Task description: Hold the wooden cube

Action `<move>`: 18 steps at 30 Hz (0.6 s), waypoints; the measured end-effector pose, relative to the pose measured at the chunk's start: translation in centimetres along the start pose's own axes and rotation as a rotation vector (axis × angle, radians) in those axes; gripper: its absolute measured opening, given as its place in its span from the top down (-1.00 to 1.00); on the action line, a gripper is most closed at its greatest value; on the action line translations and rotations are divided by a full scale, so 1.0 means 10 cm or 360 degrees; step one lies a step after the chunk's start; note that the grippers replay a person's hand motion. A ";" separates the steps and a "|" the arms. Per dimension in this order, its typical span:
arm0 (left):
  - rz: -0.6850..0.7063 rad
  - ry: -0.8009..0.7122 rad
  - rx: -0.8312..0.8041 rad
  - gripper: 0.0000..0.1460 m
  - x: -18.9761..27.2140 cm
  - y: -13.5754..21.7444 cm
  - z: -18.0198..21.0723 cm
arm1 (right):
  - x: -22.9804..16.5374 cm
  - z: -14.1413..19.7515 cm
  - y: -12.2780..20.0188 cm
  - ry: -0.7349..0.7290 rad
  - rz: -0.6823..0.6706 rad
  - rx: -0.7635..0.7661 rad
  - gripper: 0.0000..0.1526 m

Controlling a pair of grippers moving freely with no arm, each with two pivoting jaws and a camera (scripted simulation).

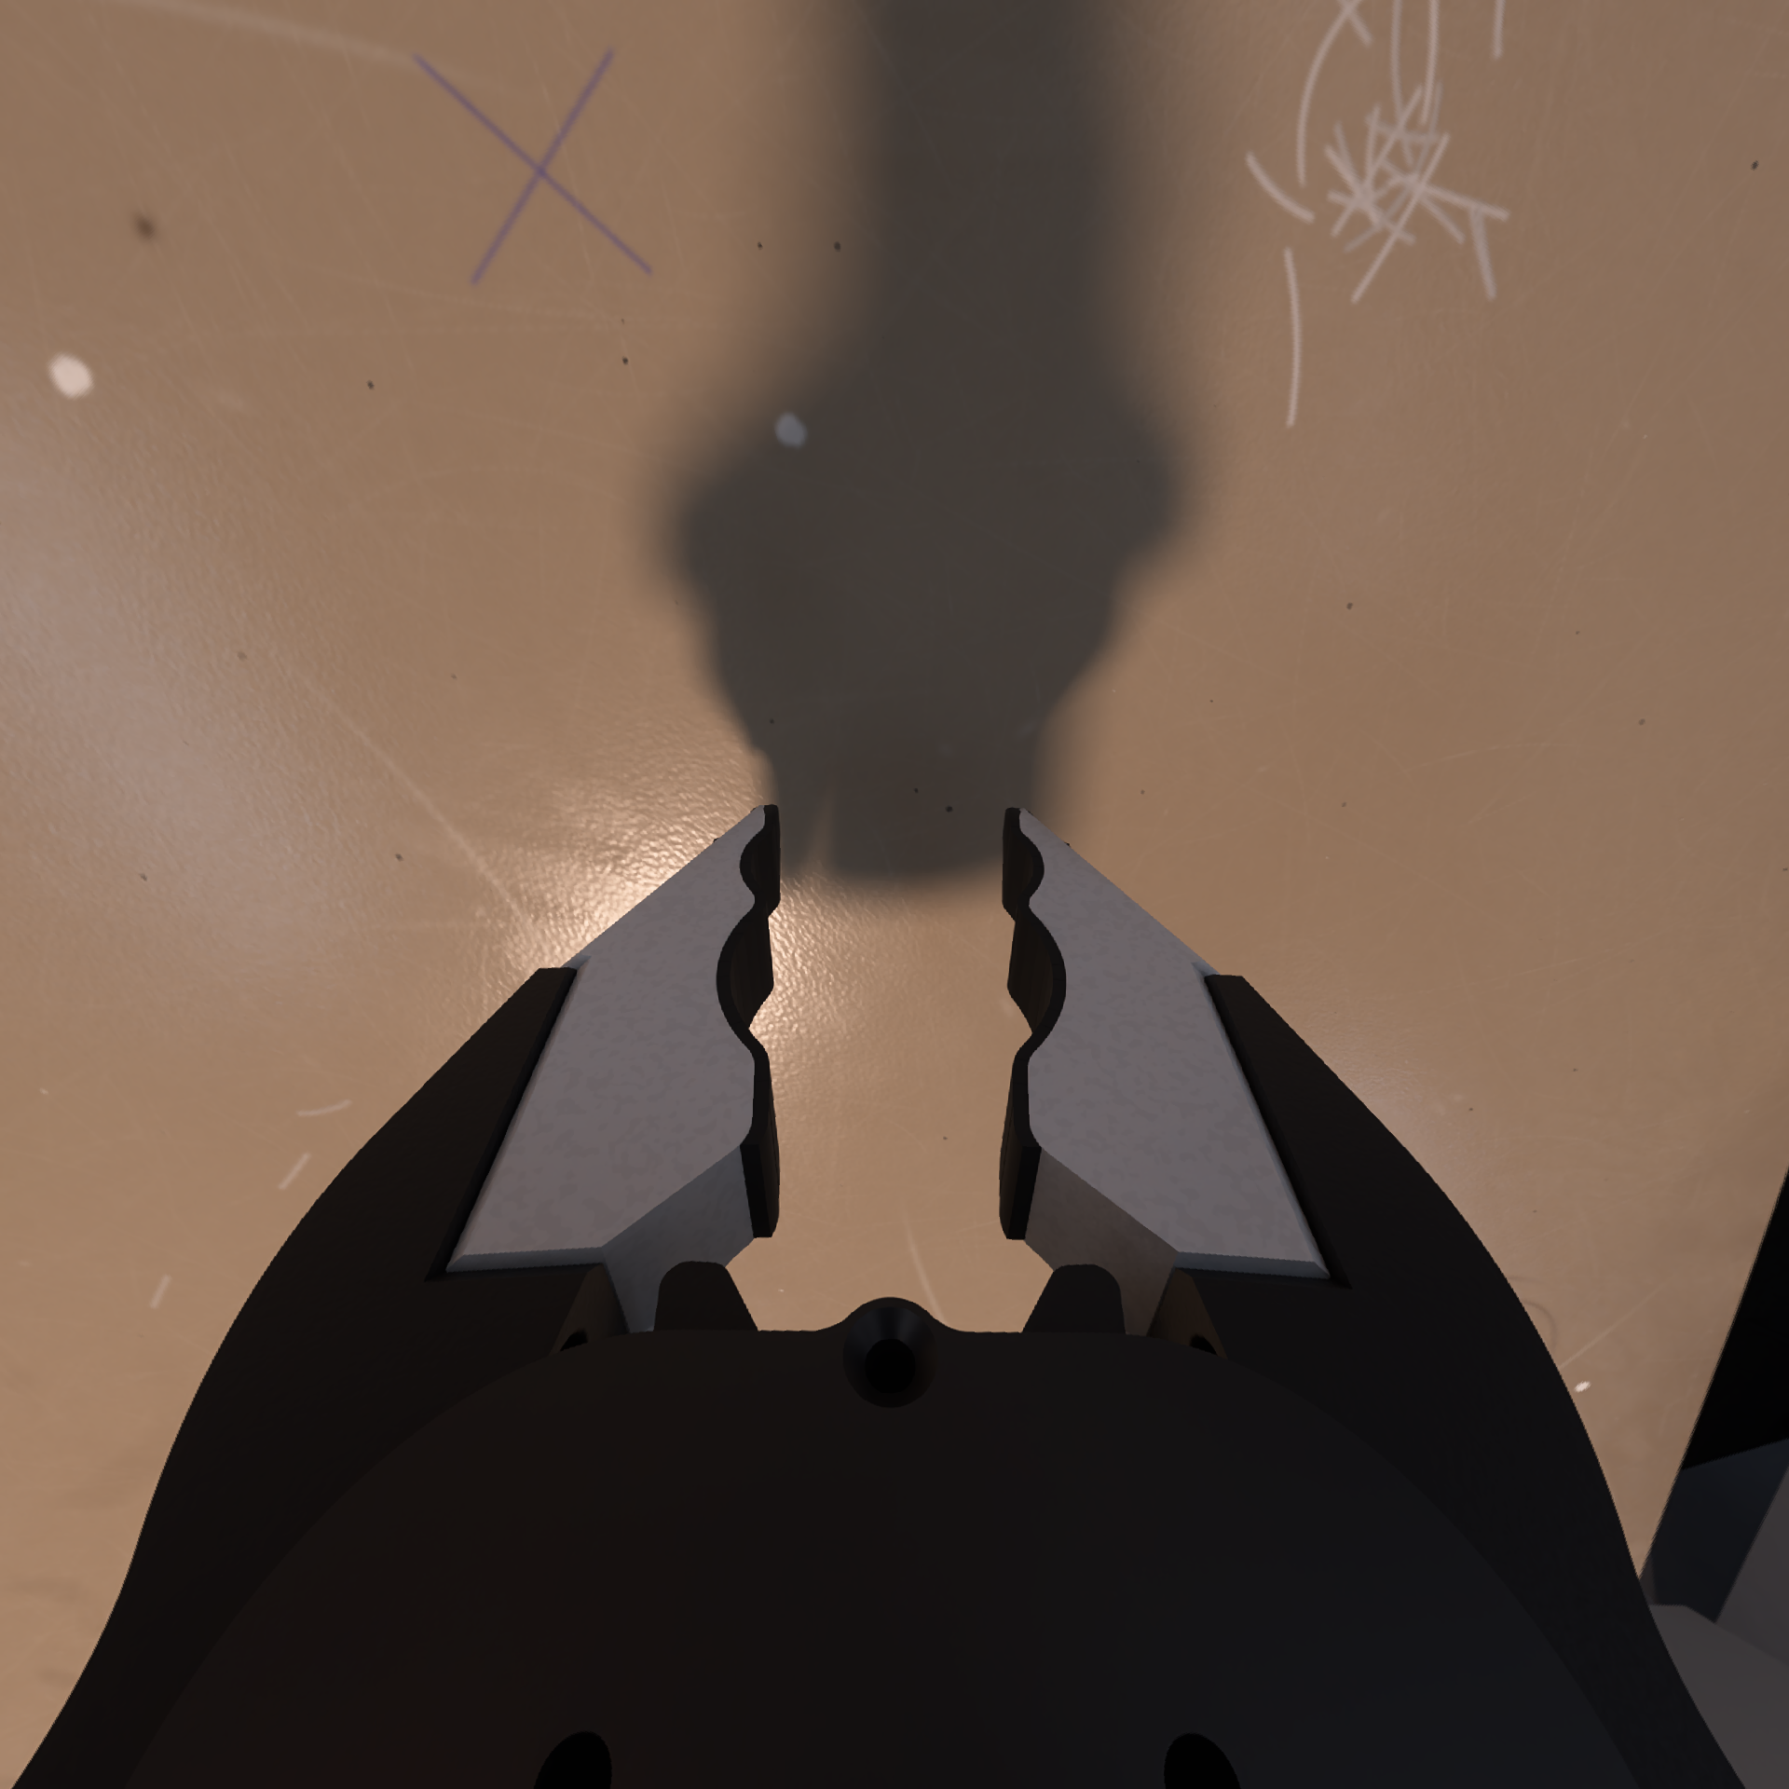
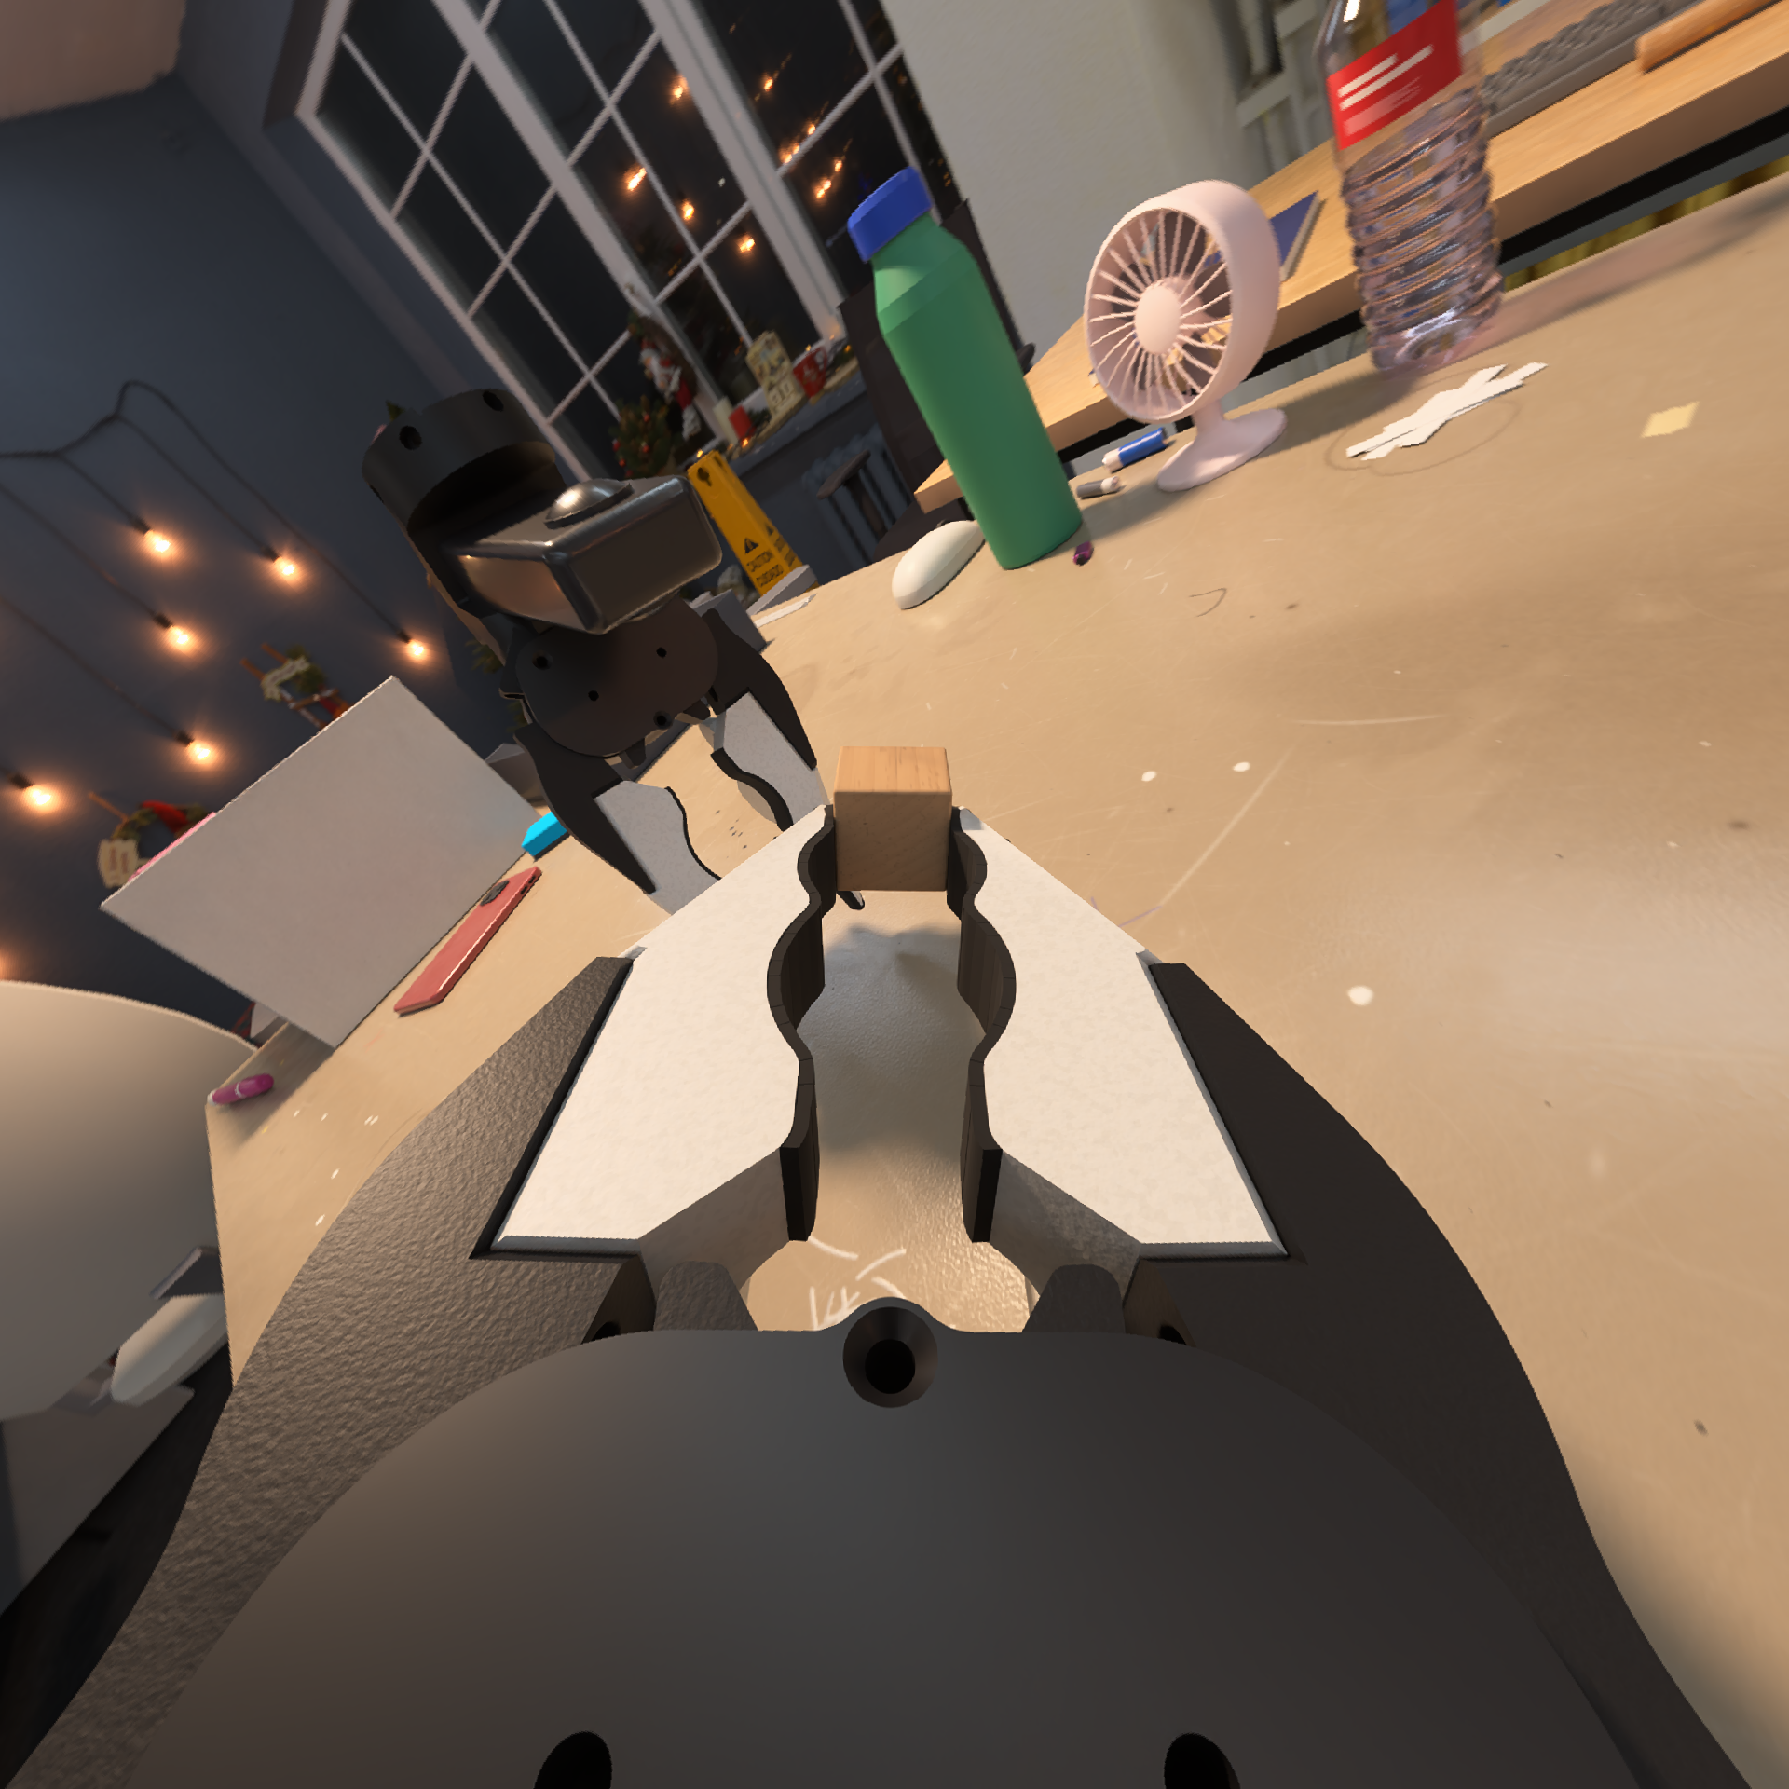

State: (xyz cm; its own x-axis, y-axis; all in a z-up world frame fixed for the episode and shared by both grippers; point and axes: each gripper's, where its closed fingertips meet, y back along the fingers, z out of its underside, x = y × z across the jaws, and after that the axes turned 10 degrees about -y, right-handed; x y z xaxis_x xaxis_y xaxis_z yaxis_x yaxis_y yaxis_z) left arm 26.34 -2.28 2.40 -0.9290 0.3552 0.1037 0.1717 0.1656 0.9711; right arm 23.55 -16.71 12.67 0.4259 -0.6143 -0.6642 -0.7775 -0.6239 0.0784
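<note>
Right gripper (image 2: 891, 833) has its fingertips closed against the wooden cube (image 2: 891, 818), which sits straight ahead between them; left gripper (image 1: 891, 852), nearby, gapes empty over the table (image 1: 290, 678)

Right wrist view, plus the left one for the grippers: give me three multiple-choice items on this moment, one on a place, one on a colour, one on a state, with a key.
1. Where is the wooden cube?
A. Between the right gripper's fingertips
B. Beside the fan
C. On the red phone

2. What colour is the cap of the green bottle?
A. White
B. Blue
C. Red

3. What is the state of the left gripper?
A. Shut on the cube
B. Shut on nothing
C. Open, with nothing between its fingers

Key: 1 A, the right gripper has a fingertip pressed on each side of the cube. 2 B, the cap on top of the bottle is blue. 3 C, the left wrist view shows a wide gap between the fingers with only bare table behind.
</note>
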 end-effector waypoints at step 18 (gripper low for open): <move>0.0081 -0.0059 -0.0057 0.37 -0.17 -0.07 -0.11 | 0.12 0.06 0.30 -0.0106 0.0142 0.0076 0.72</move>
State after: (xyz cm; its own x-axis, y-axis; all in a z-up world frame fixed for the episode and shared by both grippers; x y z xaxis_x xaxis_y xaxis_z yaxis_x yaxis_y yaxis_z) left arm 27.45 -3.99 1.75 -0.9066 0.3960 0.1456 0.2058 0.1136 0.9720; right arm 21.48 -18.99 11.71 0.3236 -0.6318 -0.7044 -0.8327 -0.5437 0.1051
